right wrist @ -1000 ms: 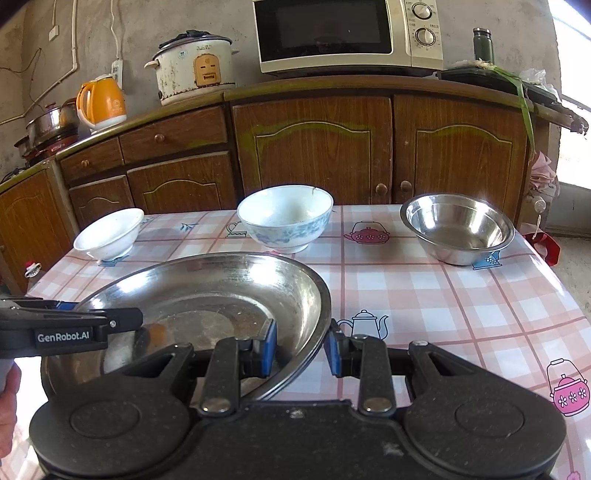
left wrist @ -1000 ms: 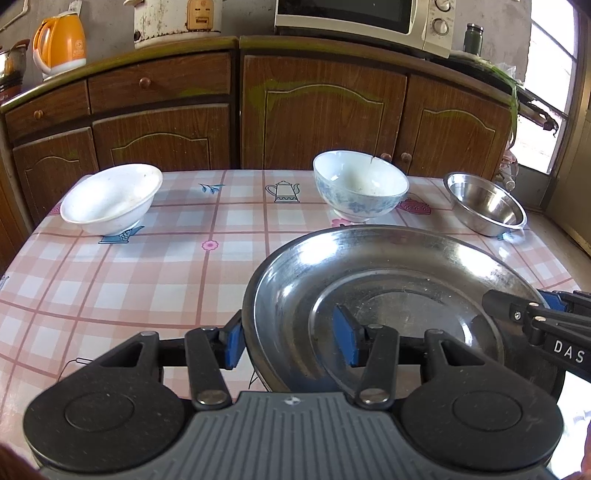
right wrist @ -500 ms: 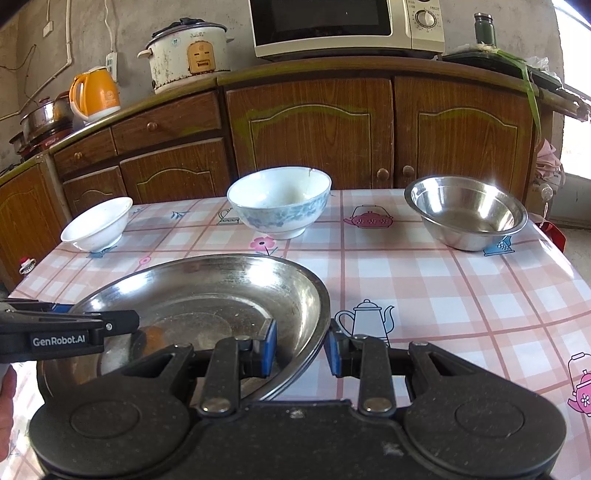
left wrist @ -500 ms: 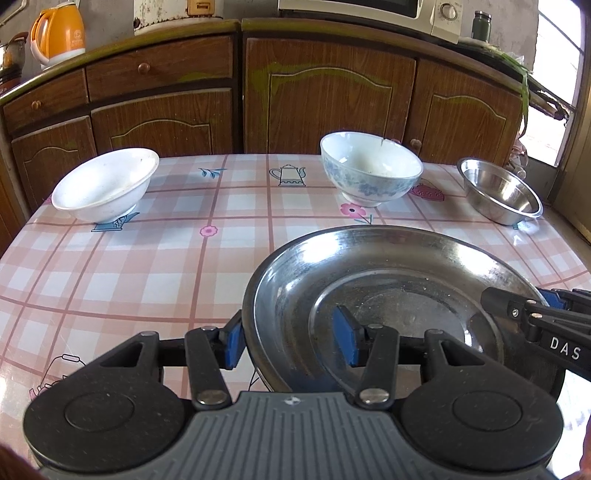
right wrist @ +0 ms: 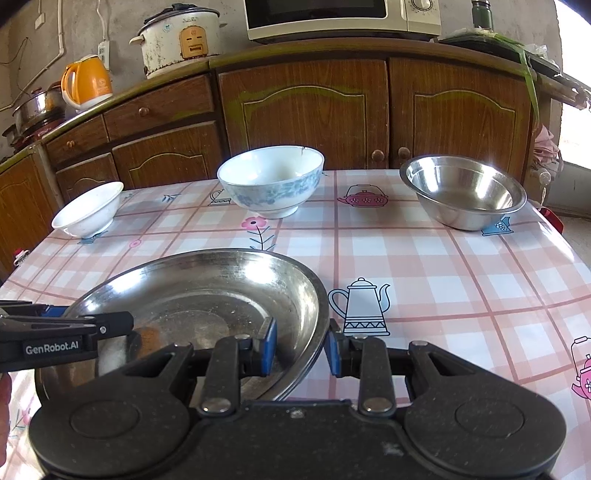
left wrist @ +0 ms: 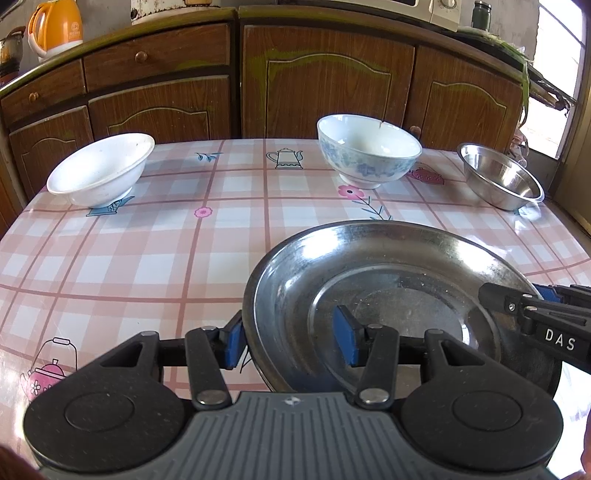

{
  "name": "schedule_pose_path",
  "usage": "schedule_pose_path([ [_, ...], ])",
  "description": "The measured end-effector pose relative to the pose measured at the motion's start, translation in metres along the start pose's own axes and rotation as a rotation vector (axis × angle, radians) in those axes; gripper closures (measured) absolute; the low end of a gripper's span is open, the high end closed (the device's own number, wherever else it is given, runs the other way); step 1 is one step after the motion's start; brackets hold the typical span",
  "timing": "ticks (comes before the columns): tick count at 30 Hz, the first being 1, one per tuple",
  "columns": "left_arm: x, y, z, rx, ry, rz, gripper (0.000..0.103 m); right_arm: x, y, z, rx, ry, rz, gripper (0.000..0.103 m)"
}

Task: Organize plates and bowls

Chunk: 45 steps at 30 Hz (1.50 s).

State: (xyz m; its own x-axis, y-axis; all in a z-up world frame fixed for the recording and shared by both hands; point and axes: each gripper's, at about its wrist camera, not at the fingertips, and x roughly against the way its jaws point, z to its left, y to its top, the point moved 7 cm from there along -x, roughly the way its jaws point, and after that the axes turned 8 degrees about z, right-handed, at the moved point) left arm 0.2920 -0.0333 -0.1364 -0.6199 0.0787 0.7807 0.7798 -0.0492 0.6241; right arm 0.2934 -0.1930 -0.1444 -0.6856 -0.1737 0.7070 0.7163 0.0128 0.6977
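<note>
a wide steel plate (left wrist: 388,291) near the front edge of the table (left wrist: 122,266), gripped at two opposite sides of its rim. on the plate's left side, the left gripper (left wrist: 290,338) with its blue-padded fingers (left wrist: 232,341) closed narrowly over the rim, one outside and one inside the dish. on the plate's right side, the right gripper (right wrist: 299,347) clamped the same way, one of its fingers (right wrist: 267,345) inside the dish and the other outside against the rim. hard to tell whether the plate rests on the checked cloth or hangs just above it. beyond the plate, toward the far edge of the table, three bowls in a row, well apart from one another: a plain white bowl (left wrist: 101,173) far to the plate's left, a blue-flowered bowl (left wrist: 369,155) straight behind the plate with a chip or crack in its far rim, and a steel bowl (left wrist: 498,181) behind the plate to the right, close to the table's corner. all three upright and empty. behind the table, brown wooden cabinets (right wrist: 303,118), with an orange kettle (right wrist: 86,83), a white rice cooker (right wrist: 179,38) and a microwave (right wrist: 343,18) on top. at the lower left edge of the right wrist view, a sliver of a hand (right wrist: 4,398) behind the left gripper.
</note>
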Motion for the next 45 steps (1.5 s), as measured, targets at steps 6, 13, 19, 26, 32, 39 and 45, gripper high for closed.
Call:
schedule_pose_path([
  [6, -0.002, -0.005, -0.002, 0.004, -0.006, 0.027, 0.054, -0.003, -0.004, -0.003, -0.018, 0.003, 0.026, 0.067],
  [13, -0.004, -0.010, -0.005, -0.022, 0.010, 0.056, 0.054, -0.003, -0.008, -0.005, -0.026, -0.001, 0.048, 0.067],
  [19, -0.002, -0.011, -0.005, -0.029, 0.020, 0.064, 0.054, -0.002, -0.010, -0.007, -0.036, 0.008, 0.060, 0.067],
  [26, 0.008, -0.008, -0.007, -0.045, 0.039, 0.041, 0.053, 0.011, -0.004, -0.008, -0.027, -0.008, 0.017, 0.062],
  [32, 0.022, -0.008, -0.007, -0.047, 0.062, 0.025, 0.044, 0.025, 0.000, -0.016, -0.046, -0.015, -0.010, 0.052],
  [39, 0.052, 0.013, -0.023, -0.047, 0.014, -0.017, 0.041, 0.056, 0.019, -0.039, -0.110, -0.040, -0.070, 0.038],
  [45, 0.075, 0.049, -0.067, -0.070, -0.066, -0.063, 0.035, 0.087, 0.049, -0.080, -0.177, -0.066, -0.137, 0.030],
])
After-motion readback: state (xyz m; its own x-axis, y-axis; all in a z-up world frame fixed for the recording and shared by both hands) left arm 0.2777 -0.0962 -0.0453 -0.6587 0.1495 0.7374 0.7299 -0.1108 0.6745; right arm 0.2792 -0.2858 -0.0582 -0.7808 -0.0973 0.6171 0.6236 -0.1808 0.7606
